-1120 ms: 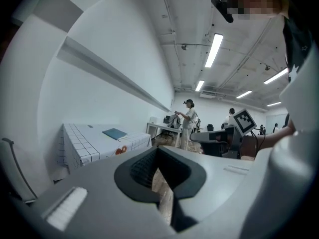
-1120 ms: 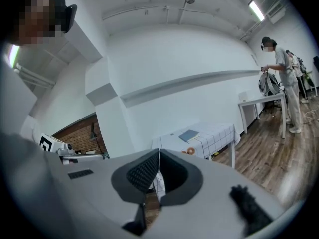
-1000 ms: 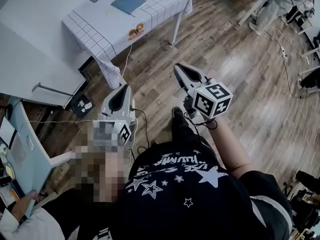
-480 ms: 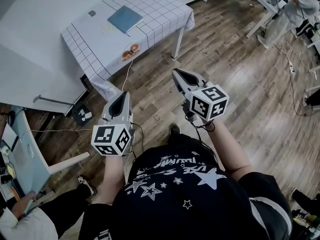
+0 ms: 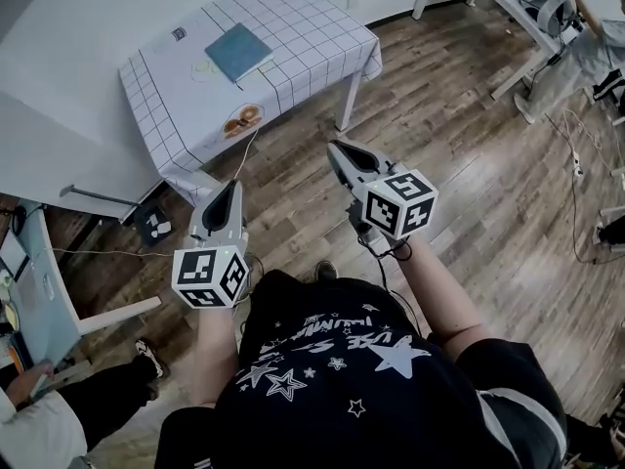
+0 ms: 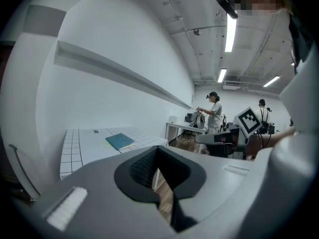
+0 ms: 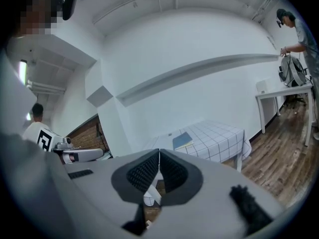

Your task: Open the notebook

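The blue notebook (image 5: 237, 51) lies closed on a table (image 5: 303, 27) draped in a white grid-pattern cloth, well ahead of both grippers. My left gripper (image 5: 227, 189) is held over the wooden floor short of the table's near edge, jaws shut and empty. My right gripper (image 5: 337, 148) is beside it, also shut with nothing in it. The left gripper view shows the notebook (image 6: 119, 141) far beyond the shut left gripper (image 6: 157, 151). In the right gripper view the notebook (image 7: 182, 140) lies on the table past the closed right gripper (image 7: 159, 153).
A round orange-patterned item (image 5: 241, 121) and a small dark object (image 5: 179, 34) also sit on the cloth. A cable (image 5: 246, 149) hangs off the table's front. A white desk (image 5: 59, 164) stands left, with a seated person (image 5: 59, 418) below it. Other people and tables are at the upper right.
Both grippers have advanced level toward the checkered table, which now sits closer and lower in the head view. The jaws stayed shut.
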Tool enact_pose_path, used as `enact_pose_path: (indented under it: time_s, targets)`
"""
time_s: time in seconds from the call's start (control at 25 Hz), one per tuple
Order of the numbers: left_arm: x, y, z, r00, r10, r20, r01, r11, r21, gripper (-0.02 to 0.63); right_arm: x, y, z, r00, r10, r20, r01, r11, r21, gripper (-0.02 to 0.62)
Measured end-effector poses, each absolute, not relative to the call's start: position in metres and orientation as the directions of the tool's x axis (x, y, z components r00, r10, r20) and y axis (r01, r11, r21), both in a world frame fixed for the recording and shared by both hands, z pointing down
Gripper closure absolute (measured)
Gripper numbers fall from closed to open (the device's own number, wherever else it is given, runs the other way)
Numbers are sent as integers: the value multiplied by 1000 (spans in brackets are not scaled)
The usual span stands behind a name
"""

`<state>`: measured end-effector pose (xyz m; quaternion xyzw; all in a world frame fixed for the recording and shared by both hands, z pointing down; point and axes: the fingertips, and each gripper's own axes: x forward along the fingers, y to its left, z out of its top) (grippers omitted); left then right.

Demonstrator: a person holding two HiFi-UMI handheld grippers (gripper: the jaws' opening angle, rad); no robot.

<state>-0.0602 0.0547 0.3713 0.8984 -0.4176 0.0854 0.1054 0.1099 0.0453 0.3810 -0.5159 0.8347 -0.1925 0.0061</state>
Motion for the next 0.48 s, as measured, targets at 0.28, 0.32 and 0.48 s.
enact_pose_path:
  time_s: [0.28,0.32,0.48]
  targets:
    - [-60,24,360,599,-769,223,-800,-587,125,597,112,18,379,-504,-840,202,-848,437,-299,578]
    - [-62,15,360,598,-770,223,-801,-584,132,597,109,11,378,-505,-839,201,-847,438,-303,578]
    - [-70,-32,366,599,-766,233,-801,-570,186,597,101,-24,375,-500,-836,227,-854,433,-288,578]
